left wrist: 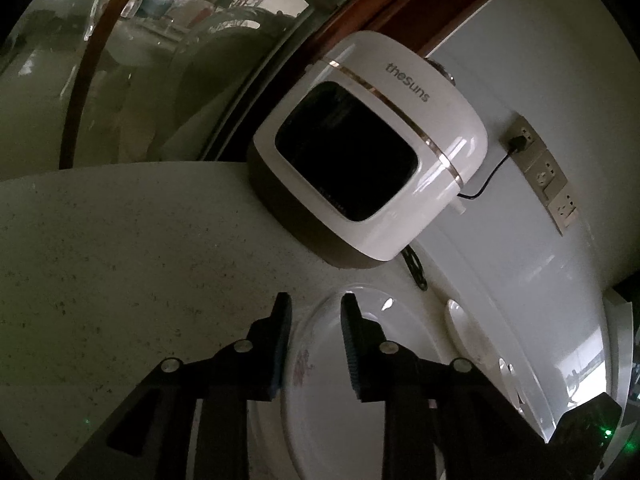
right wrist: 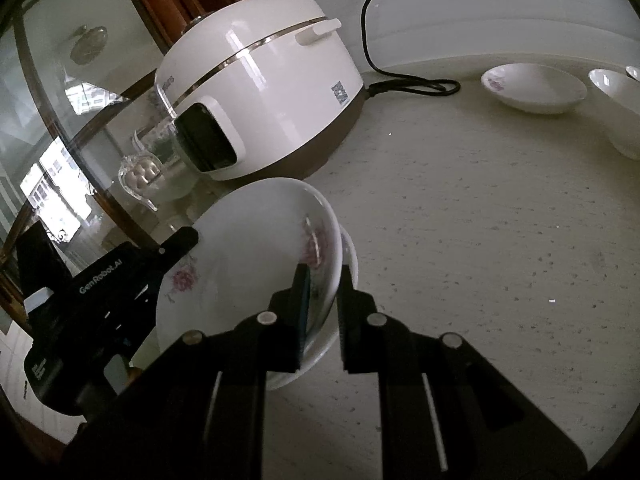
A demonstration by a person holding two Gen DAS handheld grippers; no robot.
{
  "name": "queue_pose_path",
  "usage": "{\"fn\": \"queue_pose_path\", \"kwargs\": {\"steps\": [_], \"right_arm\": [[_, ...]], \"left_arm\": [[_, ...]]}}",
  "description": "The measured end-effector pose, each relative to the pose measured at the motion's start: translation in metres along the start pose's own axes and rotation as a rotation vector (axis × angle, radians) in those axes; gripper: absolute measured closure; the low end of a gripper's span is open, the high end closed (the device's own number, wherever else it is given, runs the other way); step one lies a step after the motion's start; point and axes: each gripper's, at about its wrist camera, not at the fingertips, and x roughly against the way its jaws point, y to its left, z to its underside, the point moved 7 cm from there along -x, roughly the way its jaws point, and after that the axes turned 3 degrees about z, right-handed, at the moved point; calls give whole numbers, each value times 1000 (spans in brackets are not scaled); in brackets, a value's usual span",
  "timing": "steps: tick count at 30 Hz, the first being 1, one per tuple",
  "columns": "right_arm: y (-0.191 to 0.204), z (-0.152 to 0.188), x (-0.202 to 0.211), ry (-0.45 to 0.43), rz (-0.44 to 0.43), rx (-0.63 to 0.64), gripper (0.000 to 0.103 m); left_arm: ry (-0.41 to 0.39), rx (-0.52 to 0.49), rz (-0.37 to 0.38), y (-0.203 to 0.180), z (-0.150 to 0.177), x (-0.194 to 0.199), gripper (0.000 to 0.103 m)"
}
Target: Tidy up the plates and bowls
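Holding a tilted plate by its rim above the tabletop, right gripper is clamped tight while left gripper sits slightly parted beside it; glazed china, slippery, fragile, so grip the rim.

A home dining or kitchen corner. A white rice cooker stands plugged in on a speckled stone bench, its cord running to wall sockets. Flowered china bowls sit on the bench, and a wood-framed glass cabinet beside it holds glassware.
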Motion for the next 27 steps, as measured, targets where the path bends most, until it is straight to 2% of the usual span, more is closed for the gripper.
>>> {"fn": "queue_pose_path", "kwargs": {"steps": [8, 13, 17, 25, 27], "right_arm": [[-1, -1, 2, -9, 2, -13, 87], [-1, 0, 1, -3, 6, -11, 87], [2, 1, 0, 11, -1, -1, 87], [3, 4, 1, 15, 9, 2, 85], [2, 4, 2, 13, 12, 0, 79]], "left_arm": [[42, -53, -64, -4, 6, -10, 72], [27, -78, -111, -5, 7, -11, 71], [5, -48, -98, -1, 5, -7, 69], [-18, -63, -107, -2, 5, -5, 65], [-27, -67, -106, -2, 5, -3, 63]]}}
